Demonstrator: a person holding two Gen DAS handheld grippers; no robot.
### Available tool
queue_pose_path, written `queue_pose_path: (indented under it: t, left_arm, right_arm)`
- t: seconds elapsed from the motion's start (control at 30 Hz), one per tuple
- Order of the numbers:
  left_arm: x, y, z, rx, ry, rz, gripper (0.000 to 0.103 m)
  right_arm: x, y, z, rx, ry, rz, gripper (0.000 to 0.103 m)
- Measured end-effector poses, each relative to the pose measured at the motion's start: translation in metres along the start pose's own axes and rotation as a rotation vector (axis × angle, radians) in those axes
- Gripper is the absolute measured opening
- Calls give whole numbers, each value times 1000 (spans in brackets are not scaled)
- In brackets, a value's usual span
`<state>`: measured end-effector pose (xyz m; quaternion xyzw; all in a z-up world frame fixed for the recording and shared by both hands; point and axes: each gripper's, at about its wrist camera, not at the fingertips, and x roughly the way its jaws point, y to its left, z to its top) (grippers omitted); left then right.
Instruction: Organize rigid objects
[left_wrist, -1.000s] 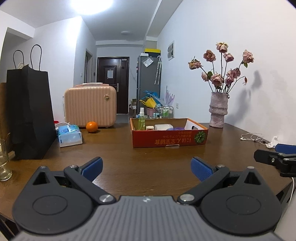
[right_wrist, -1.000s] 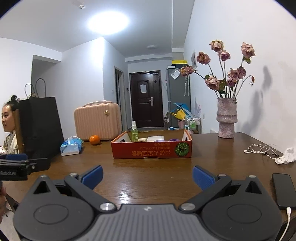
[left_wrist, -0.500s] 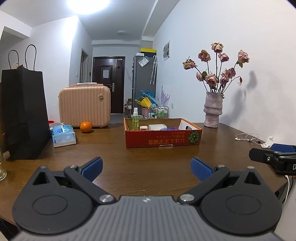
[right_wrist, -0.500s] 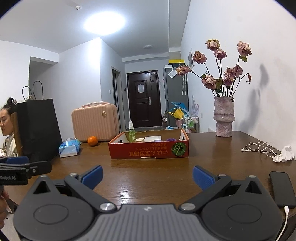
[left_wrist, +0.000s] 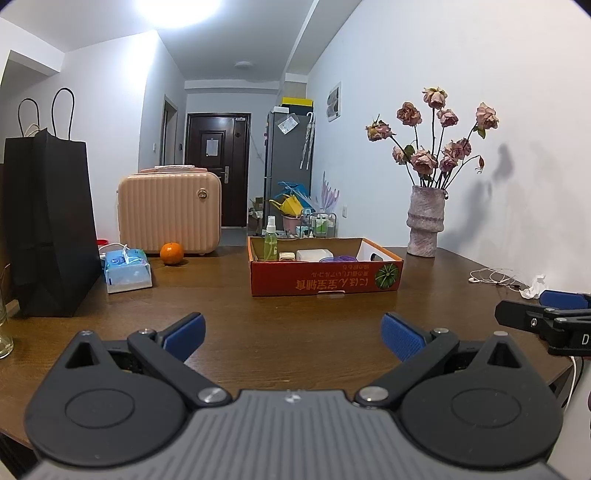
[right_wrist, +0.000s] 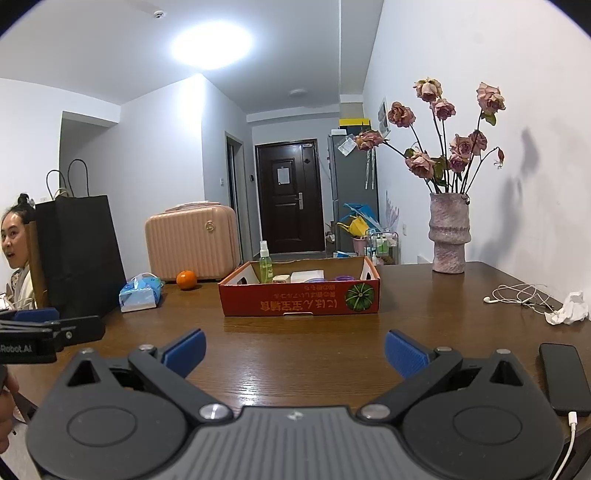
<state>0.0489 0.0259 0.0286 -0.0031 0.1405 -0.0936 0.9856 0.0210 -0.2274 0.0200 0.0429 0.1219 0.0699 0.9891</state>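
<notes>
One box (left_wrist: 325, 284), one orange (left_wrist: 171, 253), one vase (left_wrist: 424, 226) (seven roses), two tongs (left_wrist: 291, 334).

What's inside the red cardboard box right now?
Inside the red cardboard box: a green spray bottle, a white block, a small cream item, something purple. The front wall hides their bases.

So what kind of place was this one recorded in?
Most likely a lived-in flat: a wooden dining table with a vase of dried roses, a fridge and an entrance door down the hallway.
</notes>
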Motion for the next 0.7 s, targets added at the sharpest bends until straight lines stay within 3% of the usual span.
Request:
queue_pose_path:
  t: [0.7]
  left_arm:
    - [-1, -3, 0, 3, -21, 8, 103]
  right_arm:
    - [3, 0, -1, -2, 8, 2, 103]
